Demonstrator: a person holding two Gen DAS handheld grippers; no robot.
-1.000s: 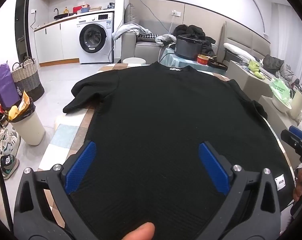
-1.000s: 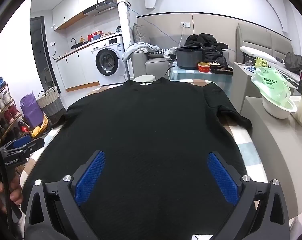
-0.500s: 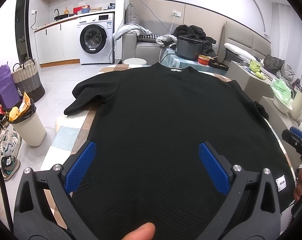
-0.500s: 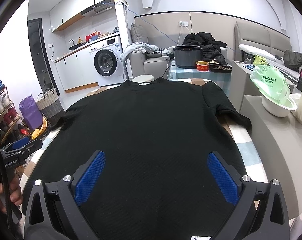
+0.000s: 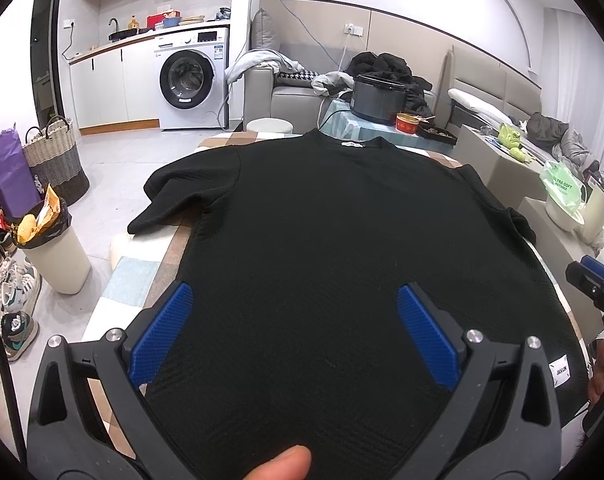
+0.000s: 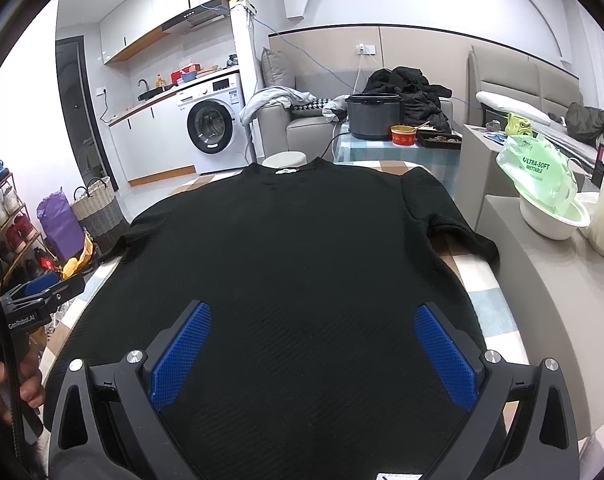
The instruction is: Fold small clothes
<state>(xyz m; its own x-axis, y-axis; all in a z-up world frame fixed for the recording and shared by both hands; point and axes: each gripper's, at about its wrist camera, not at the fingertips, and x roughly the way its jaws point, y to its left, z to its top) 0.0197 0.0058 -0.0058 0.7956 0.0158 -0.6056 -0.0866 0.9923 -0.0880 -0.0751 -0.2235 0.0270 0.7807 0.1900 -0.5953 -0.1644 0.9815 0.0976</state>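
Note:
A black short-sleeved knit top [image 5: 322, 240] lies flat on the checked table, collar at the far end, hem toward me; it also shows in the right wrist view [image 6: 293, 256]. My left gripper [image 5: 293, 320] is open and empty above the hem's left part, its blue pads [image 5: 161, 332] spread wide. My right gripper [image 6: 314, 344] is open and empty above the hem's right part. The left sleeve [image 5: 173, 196] hangs over the table's left edge. The right sleeve [image 6: 442, 220] lies out to the right.
The checked table [image 6: 490, 304] ends close on both sides. A bin [image 5: 57, 256] and shoes stand on the floor to the left. A white bowl with a green wipes pack [image 6: 546, 200] sits on a counter to the right. A grey cooker [image 6: 376, 116] stands beyond the collar.
Both grippers have risen and drawn back a little from the top, which sits slightly lower and farther in view. Both stay open.

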